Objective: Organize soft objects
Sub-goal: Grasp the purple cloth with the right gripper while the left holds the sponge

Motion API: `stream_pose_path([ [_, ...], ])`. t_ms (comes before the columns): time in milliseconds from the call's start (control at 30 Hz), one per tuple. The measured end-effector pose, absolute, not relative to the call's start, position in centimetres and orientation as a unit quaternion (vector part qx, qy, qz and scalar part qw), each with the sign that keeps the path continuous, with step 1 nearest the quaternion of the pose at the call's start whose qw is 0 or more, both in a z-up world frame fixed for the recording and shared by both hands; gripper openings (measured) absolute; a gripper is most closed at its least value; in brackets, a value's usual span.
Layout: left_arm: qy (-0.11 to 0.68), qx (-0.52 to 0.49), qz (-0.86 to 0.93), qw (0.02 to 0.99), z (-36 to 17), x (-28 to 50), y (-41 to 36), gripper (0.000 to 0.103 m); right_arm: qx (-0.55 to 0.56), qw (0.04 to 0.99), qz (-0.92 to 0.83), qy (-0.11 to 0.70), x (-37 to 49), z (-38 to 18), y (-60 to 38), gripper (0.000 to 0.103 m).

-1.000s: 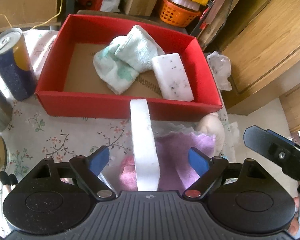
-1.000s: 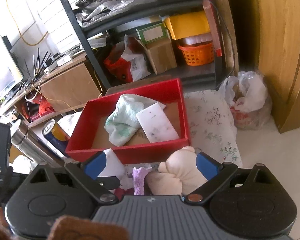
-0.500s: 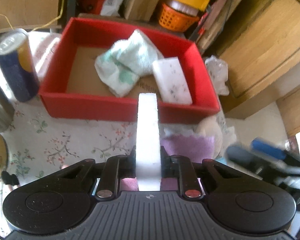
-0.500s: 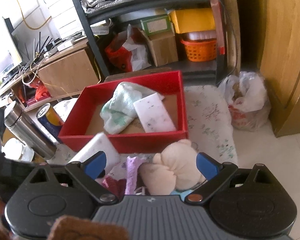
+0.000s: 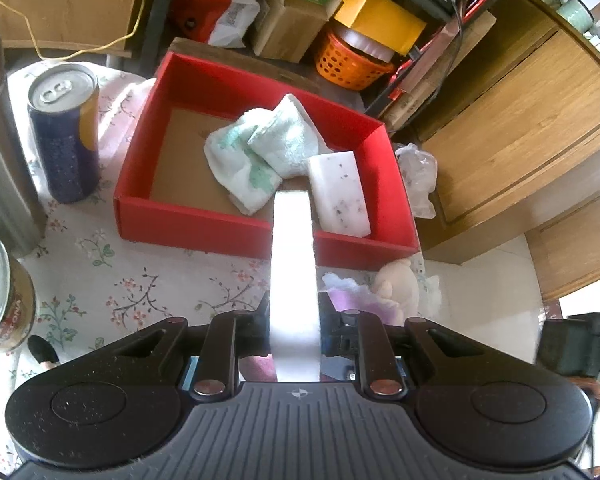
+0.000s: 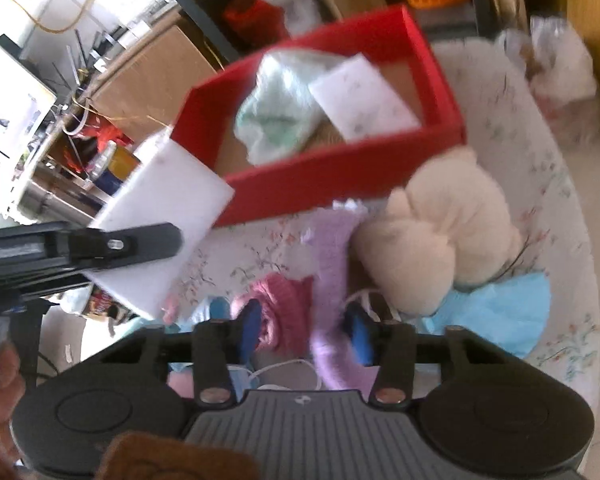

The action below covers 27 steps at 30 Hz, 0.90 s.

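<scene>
The left gripper [image 5: 294, 322] is clamped on a white rectangular foam sponge [image 5: 293, 280], held on edge above the flowered tablecloth [image 5: 140, 280] before the red cardboard box's [image 5: 188, 216] near wall. The right gripper [image 6: 306, 330] has just been closing and pinches a lilac knitted cloth [image 6: 332, 264] and a pink knitted piece [image 6: 280, 300] near the tablecloth's front edge, beside a cream plush toy [image 6: 432, 236].

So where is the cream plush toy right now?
The cream plush toy lies on the floral tablecloth, in front of the red box's near right corner, beside the lilac cloth and partly on a blue one.
</scene>
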State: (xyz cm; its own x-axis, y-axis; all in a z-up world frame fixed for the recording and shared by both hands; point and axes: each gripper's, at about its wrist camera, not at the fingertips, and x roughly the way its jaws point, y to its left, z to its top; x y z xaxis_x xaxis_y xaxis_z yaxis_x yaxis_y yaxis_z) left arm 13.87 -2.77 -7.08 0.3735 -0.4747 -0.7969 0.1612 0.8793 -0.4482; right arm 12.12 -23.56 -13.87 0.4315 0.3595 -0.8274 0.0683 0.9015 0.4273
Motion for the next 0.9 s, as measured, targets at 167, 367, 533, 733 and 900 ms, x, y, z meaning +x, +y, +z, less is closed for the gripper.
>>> stream_pose_path([
  [167,0.52,-0.153,-0.194,0.817,-6.8,13.9,-2.4,0.019,0.214,0.82,0.09,0.523,12.3,-14.2,-24.0,0.0],
  [367,0.523,-0.147,-0.19,0.818,-7.1,14.0,-2.5,0.018,0.229,0.821,0.094,0.515,12.1,-14.0,-24.6,0.0],
  [533,0.535,-0.139,-0.198,0.81,-7.7,14.1,-3.2,0.017,0.249,0.831,0.127,0.48,11.5,-11.8,-24.6,0.0],
  [733,0.537,-0.153,-0.211,0.802,-7.7,14.1,-3.0,0.017,0.281,0.833,0.137,0.456,11.2,-10.2,-25.2,0.0],
  [900,0.535,-0.192,-0.226,0.791,-7.2,14.2,-2.2,0.017,0.305,0.834,0.153,0.433,10.8,-8.7,-25.6,0.0],
])
